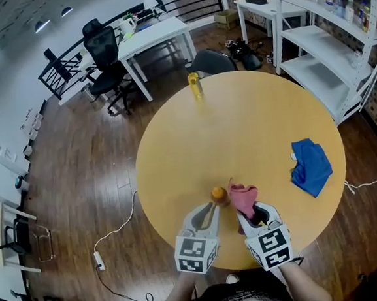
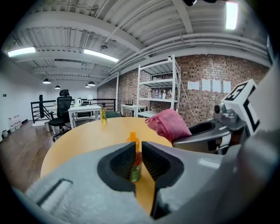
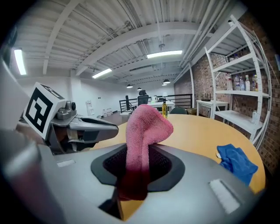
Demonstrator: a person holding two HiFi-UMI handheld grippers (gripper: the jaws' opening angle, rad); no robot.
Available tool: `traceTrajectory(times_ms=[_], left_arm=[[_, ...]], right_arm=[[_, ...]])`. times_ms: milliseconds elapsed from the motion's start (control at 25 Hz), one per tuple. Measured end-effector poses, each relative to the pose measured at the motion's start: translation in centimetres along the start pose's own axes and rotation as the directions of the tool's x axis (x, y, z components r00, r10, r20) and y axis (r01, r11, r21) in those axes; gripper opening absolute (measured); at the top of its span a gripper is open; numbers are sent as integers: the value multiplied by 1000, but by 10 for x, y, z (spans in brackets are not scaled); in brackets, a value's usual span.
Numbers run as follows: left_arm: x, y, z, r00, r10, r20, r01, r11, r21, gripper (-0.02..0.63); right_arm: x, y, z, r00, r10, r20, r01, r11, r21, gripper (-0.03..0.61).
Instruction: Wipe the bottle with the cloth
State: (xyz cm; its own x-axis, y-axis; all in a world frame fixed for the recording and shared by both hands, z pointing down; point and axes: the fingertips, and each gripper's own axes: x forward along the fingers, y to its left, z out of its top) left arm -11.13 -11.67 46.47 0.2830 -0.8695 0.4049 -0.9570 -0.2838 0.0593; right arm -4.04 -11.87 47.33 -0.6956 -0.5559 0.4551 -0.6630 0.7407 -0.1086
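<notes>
Closest to the head camera, at the 6 o'clock edge of the round wooden counter [image 1: 238, 122], the left tool [image 1: 210, 210] and the right tool [image 1: 252, 213] point side by side toward 12 o'clock. The left tool's jaws stand a narrow slit apart and grip nothing. The small orange-capped bottle [image 1: 218, 195] stands upright on the counter just beyond their tips, a little toward 1 o'clock of them. In the left gripper view it shows through the slit, its green label low down. The right tool's jaws are clamped on the pink cloth [image 1: 244, 197], which rises from between the pads and folds over at the top, just at 3 o'clock of the bottle. Whether cloth and bottle touch cannot be told.

A crumpled blue cloth [image 1: 311, 165] lies at the counter's 3 o'clock, well apart from the tools. A yellow bottle [image 1: 195, 85] stands at the far rim, near 11 o'clock. Beyond the counter, white shelving [image 1: 337, 48] stands at 1 o'clock, with a white desk [image 1: 152, 38] and a black office chair [image 1: 105, 62] at 11 o'clock. A white cable [image 1: 114, 237] trails over the dark wood floor [image 1: 79, 176] at 8 o'clock.
</notes>
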Motion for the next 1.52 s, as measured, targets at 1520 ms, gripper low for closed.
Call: traceTrajectory(times_ms=[1520], left_arm=[[48,10,-7,947,-306,-100,321,927,197,140]], right_arm=[[87,-16,-33,955,187,-228,-181,982,47,109]])
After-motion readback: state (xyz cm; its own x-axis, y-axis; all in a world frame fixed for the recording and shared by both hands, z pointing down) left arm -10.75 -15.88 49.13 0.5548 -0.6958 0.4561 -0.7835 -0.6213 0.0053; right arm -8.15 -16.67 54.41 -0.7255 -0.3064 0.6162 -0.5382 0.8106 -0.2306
